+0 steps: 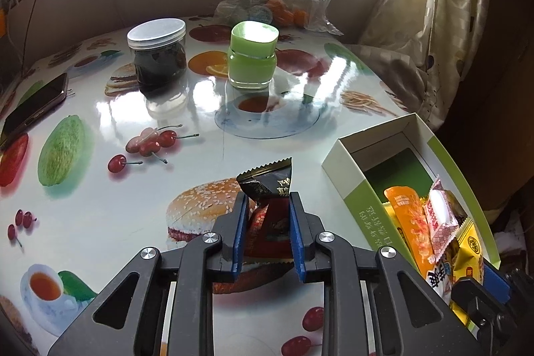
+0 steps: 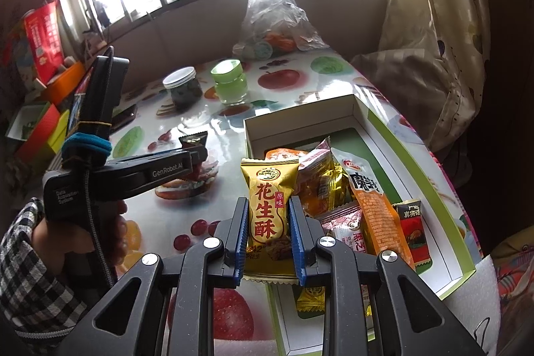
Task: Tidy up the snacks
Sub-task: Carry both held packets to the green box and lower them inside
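The black left gripper (image 1: 268, 216) with blue pads angles downward, its jaws clamped on a dark red-and-black foil snack packet (image 1: 269, 206). The matching right gripper (image 2: 268, 222) tilts down likewise, pinching a gold peanut-candy wrapper (image 2: 268, 216). A checked sleeve (image 2: 30, 259) covers the left forearm.

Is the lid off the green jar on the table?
No, the green jar stands upright on the table with its green lid seated on top.

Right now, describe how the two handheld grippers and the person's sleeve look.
Both grippers, left and right, are black plastic with blue ribbed jaws and silver rivets. The left's body bears white lettering, a braided cable, and a blue band around its upright mount. The sleeve is black-and-white checked.
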`<action>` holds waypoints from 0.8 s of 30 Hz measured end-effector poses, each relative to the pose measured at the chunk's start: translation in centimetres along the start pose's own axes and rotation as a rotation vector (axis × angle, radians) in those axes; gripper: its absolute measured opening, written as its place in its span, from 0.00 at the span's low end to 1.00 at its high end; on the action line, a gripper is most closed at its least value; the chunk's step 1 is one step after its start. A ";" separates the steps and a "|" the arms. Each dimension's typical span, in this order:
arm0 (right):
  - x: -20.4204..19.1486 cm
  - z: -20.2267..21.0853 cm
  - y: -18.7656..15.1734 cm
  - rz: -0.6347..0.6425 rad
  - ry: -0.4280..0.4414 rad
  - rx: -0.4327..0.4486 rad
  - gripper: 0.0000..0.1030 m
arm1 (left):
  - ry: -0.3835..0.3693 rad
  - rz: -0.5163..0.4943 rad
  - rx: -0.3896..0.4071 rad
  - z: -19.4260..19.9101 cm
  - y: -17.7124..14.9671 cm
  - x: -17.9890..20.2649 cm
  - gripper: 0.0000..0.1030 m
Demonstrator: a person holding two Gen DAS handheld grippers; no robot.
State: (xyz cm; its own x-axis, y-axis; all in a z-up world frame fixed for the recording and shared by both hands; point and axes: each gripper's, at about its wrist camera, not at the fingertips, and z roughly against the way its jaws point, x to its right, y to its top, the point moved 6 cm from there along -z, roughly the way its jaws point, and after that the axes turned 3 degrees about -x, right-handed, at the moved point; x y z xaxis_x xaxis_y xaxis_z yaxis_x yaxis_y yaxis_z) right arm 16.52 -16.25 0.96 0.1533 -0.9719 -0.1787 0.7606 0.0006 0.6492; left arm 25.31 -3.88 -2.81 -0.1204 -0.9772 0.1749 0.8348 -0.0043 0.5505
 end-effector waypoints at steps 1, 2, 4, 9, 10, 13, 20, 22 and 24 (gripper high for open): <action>-0.1 0.1 0.0 0.002 0.001 0.002 0.21 | -0.001 -0.001 0.006 0.4 0.0 0.0 0.23; -0.2 0.3 0.0 0.003 0.003 0.005 0.21 | -0.002 -0.002 0.013 0.9 0.0 0.1 0.23; -0.4 0.6 0.0 0.006 0.003 0.010 0.21 | -0.004 -0.004 0.024 1.8 -0.1 0.2 0.23; -0.6 1.6 -0.2 0.009 0.003 0.026 0.21 | -0.023 -0.013 0.054 3.9 -0.3 1.0 0.23; -0.6 1.9 -0.2 0.009 0.001 0.030 0.21 | -0.026 -0.015 0.058 4.3 -0.4 1.1 0.23; -0.6 2.6 -0.3 0.009 -0.004 0.041 0.21 | -0.030 -0.020 0.072 5.4 -0.6 1.5 0.23; -0.6 4.1 -0.6 0.007 -0.014 0.060 0.21 | -0.049 -0.047 0.092 7.3 -1.5 2.7 0.23; -0.6 4.4 -0.6 0.007 -0.016 0.064 0.21 | -0.053 -0.050 0.092 7.6 -1.8 3.0 0.23; -0.5 4.8 -0.6 0.007 -0.019 0.069 0.21 | -0.058 -0.055 0.095 7.9 -2.0 3.2 0.23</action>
State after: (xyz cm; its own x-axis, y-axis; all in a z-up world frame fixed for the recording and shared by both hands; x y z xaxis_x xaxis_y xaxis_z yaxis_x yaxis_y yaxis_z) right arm 12.96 -16.85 4.17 0.1465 -0.9761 -0.1602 0.7141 -0.0077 0.7000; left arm 19.02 -5.29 3.15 -0.1973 -0.9622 0.1876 0.7716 -0.0343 0.6352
